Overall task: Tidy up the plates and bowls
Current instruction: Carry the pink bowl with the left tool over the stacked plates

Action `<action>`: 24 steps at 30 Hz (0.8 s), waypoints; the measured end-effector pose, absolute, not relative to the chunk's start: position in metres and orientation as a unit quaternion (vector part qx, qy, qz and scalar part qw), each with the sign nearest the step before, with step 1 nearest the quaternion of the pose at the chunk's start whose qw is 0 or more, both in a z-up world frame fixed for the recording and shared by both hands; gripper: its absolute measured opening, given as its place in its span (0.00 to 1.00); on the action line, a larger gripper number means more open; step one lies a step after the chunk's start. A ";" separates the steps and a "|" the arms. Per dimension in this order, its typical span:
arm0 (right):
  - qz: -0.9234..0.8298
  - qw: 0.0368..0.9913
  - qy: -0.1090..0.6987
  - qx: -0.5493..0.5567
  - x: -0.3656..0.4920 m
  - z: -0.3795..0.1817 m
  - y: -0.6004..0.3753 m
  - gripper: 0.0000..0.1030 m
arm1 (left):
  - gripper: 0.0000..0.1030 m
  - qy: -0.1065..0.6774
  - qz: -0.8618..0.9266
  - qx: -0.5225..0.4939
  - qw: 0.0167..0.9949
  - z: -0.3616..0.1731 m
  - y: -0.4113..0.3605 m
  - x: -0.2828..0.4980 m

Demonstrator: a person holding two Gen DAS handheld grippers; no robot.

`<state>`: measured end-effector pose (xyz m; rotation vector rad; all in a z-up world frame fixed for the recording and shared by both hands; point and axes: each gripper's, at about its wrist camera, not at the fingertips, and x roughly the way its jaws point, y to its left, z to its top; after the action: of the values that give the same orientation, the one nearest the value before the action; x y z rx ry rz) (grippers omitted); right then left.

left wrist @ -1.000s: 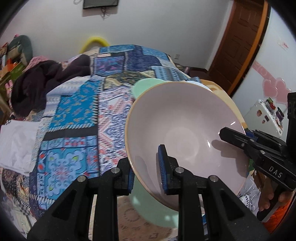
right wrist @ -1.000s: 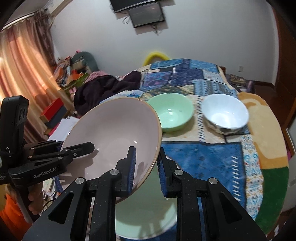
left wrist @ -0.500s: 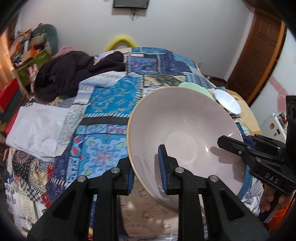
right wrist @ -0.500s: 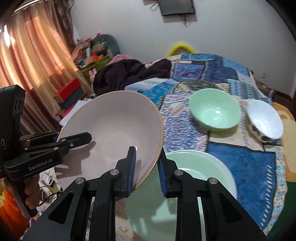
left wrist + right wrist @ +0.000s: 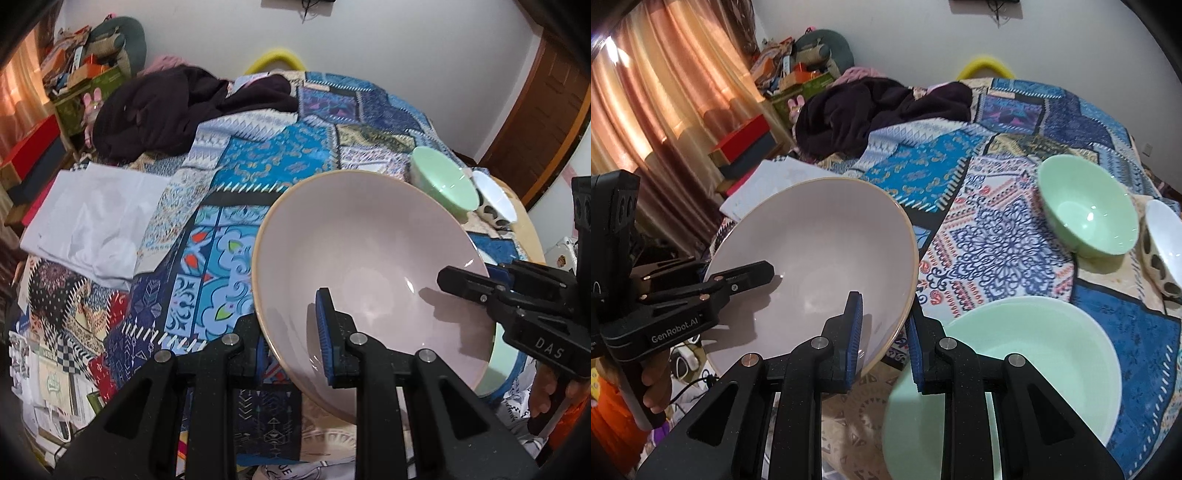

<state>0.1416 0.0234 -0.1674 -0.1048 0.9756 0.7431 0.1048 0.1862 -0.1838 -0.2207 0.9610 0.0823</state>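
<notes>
The big pink bowl [image 5: 369, 266] is up in the air, tipped on its side, above the near edge of the bed w/ the blue patchwork blanket [image 5: 258, 158]. Its rim is tan. Both tongs hold it, one on each side.

The left gripper [image 5: 291, 332] is nearly closed on the bowl's rim: one blue pad [image 5: 324, 328] sits inside the bowl, the other finger is outside, so the wall is pinched between them. In the right wrist view this same tool comes in from the left side, w/ a hand [image 5: 655, 387] around its handle.

The right gripper [image 5: 884, 336] is also nearly closed on the rim, on the other side of the bowl. One blue pad [image 5: 854, 332] is inside, the other is outside, w/ the tan edge between. In the left wrist view it reaches in from the right.

Just beside the pink bowl, lower down, lies a big green plate [image 5: 1034, 354] on the blanket. Further back sit a small green bowl [image 5: 1089, 225] and a white bowl [image 5: 1161, 243] w/ dark spots on its side, close to each other; can't tell if they touch.

Far back on the bed lies a dark pile of clothes [image 5: 166, 110]. A white folded cloth [image 5: 88, 218] lies on the left edge. A brown-orange curtain [image 5: 665, 110] hangs at the left.
</notes>
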 end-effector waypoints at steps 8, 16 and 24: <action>0.350 0.801 0.482 -0.064 0.143 -0.187 0.037 0.20 | 0.22 0.483 0.044 -0.122 0.866 -0.210 0.198 0.108; 0.350 0.788 0.500 -0.075 0.143 -0.203 0.041 0.20 | 0.22 0.506 0.041 -0.126 0.852 -0.233 0.201 0.109; 0.352 0.782 0.508 -0.082 0.144 -0.210 0.041 0.20 | 0.22 0.511 0.041 -0.124 0.849 -0.242 0.200 0.107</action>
<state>0.1440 0.0412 -0.2103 -0.1781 1.0968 0.7593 0.1072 0.2002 -0.2422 -0.2616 1.0771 0.0872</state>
